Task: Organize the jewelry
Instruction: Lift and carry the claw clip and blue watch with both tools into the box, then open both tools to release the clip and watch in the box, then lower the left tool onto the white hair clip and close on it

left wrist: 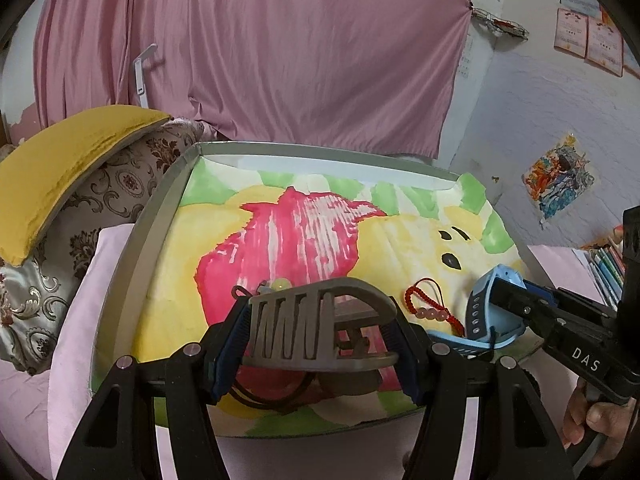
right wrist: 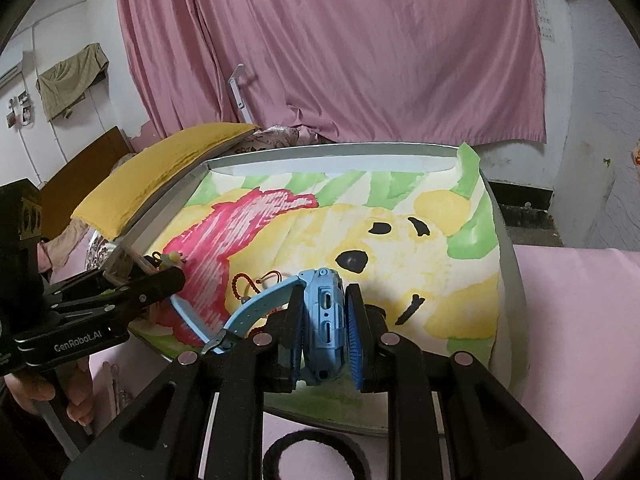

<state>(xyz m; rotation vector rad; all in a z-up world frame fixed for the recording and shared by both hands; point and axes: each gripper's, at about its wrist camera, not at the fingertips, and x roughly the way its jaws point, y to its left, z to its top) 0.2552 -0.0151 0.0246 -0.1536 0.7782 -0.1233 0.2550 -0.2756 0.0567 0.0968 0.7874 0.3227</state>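
**Both grippers loaded over the painted tray**

Pink curtain hangs behind a grey-rimmed tray (left wrist: 132, 240) lined with a watercolour sheet showing a yellow bear face and a pink-red shape; this tray serves as the landmark.

The left gripper (left wrist: 320, 332), over the tray's near edge, has its jaws pinching a grey slotted stand (left wrist: 316, 328), apparently a small jewellery rack, held by its two ends. The right gripper (right wrist: 322, 328), near the middle of the tray's near edge, has its jaws pressed on the body of a blue smartwatch (right wrist: 324, 312), gripped edge-on with its side buttons and port facing up; the strap (right wrist: 256, 308) curls away to the left over the tray lining. On the lining lie a red braided cord bracelet with pink beads (left wrist: 430, 308) and, farther left, a small charm with a pale bead (left wrist: 280, 285). A dark cord loop (left wrist: 272, 394) lies under the stand at the tray's near edge.

The step in hand looks like bringing watch and stand together. To do it well, I would keep the stand level and steady, then guide the strap loop toward it, not the heavy watch body, keeping clear of the red bracelet. The strap is springy and may twist the watch in the pads, so a slow approach seems wise.

Readable writing: "DAS" on the right gripper's side in the left view, and "GenRobot.AI" on the left gripper's side in the right view.
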